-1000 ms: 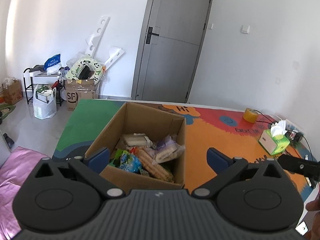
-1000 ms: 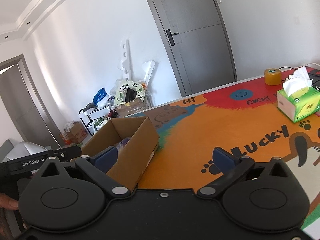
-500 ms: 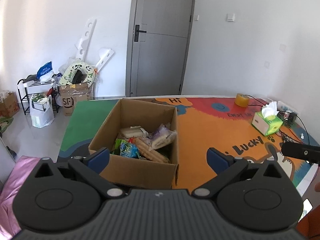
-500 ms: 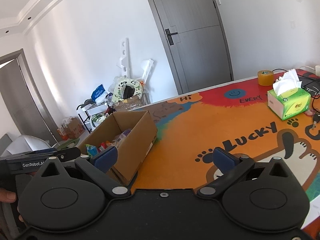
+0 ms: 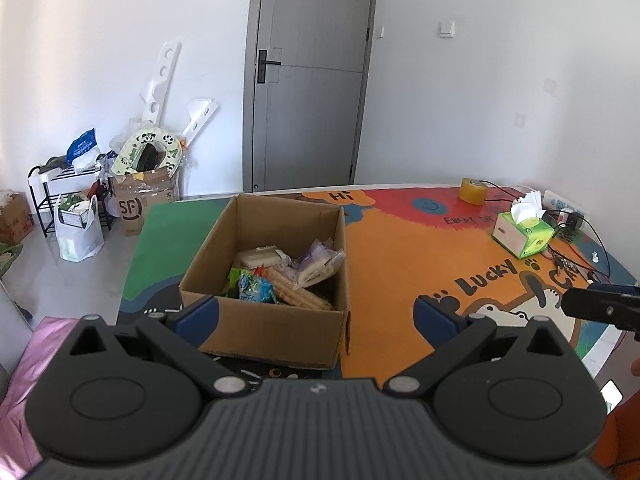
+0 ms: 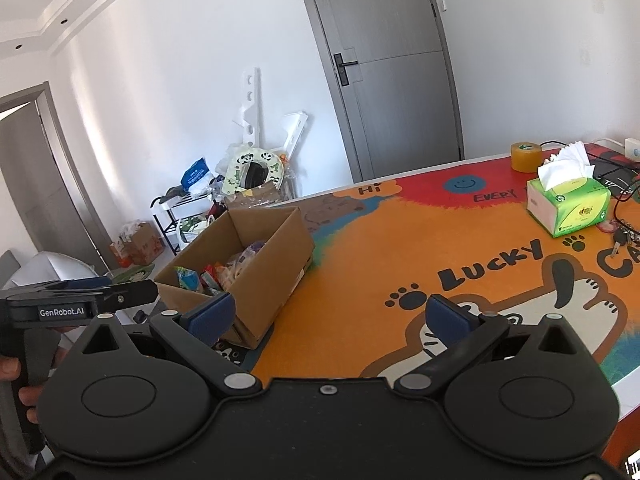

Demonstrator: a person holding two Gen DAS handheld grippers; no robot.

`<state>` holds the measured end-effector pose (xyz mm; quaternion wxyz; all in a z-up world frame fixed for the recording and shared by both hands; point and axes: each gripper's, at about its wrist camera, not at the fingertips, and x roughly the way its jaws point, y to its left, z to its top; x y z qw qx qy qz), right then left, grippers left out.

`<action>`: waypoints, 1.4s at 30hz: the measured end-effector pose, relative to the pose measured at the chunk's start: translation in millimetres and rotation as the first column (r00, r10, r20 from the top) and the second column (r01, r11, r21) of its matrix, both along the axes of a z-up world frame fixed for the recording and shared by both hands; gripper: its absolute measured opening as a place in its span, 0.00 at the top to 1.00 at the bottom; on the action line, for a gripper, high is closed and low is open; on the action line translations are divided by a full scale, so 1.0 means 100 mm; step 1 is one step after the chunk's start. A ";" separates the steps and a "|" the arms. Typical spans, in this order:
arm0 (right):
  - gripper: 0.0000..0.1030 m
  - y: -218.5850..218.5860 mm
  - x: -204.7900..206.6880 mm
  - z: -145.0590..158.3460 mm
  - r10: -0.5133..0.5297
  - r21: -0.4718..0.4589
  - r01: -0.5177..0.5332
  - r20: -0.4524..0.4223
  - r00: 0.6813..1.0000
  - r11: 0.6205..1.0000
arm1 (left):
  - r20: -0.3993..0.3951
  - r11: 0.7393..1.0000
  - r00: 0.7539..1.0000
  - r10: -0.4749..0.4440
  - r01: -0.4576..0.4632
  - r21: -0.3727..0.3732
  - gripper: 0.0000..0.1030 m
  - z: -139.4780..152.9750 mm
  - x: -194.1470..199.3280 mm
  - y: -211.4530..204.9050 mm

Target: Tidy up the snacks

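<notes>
An open cardboard box (image 5: 276, 332) stands on the colourful table mat (image 5: 400, 264) and holds several snack packets (image 5: 280, 276): biscuit packs, a green-blue bag, a purple pack. The box also shows in the right wrist view (image 6: 276, 256). My left gripper (image 5: 316, 312) is open and empty, held back from the box's near side. My right gripper (image 6: 328, 316) is open and empty, over the mat to the right of the box. The left gripper's body shows in the right wrist view (image 6: 80, 300).
A green tissue box (image 6: 568, 204), a yellow tape roll (image 6: 526, 156), keys (image 6: 624, 236) and cables lie at the mat's far right. A shoe rack, bags and cartons (image 5: 140, 200) stand on the floor by the wall, left of a grey door (image 5: 308, 76).
Both grippers have pulled back and up from the box, so it looks smaller and farther. Both stay open and empty.
</notes>
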<state>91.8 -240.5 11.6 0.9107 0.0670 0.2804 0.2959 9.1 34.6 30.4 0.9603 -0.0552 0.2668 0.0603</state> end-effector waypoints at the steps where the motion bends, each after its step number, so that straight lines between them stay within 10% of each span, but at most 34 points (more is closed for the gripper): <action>1: 0.00 0.01 -0.01 0.00 0.001 -0.002 -0.001 0.001 1.000 1.000 | -0.001 1.000 1.000 0.004 -0.004 -0.001 0.00 0.00 0.00 0.00; 42: 0.00 0.04 -0.03 -0.01 0.005 -0.011 -0.005 -0.010 1.000 1.000 | -0.019 1.000 1.000 0.010 -0.010 0.008 0.00 -0.01 -0.03 0.04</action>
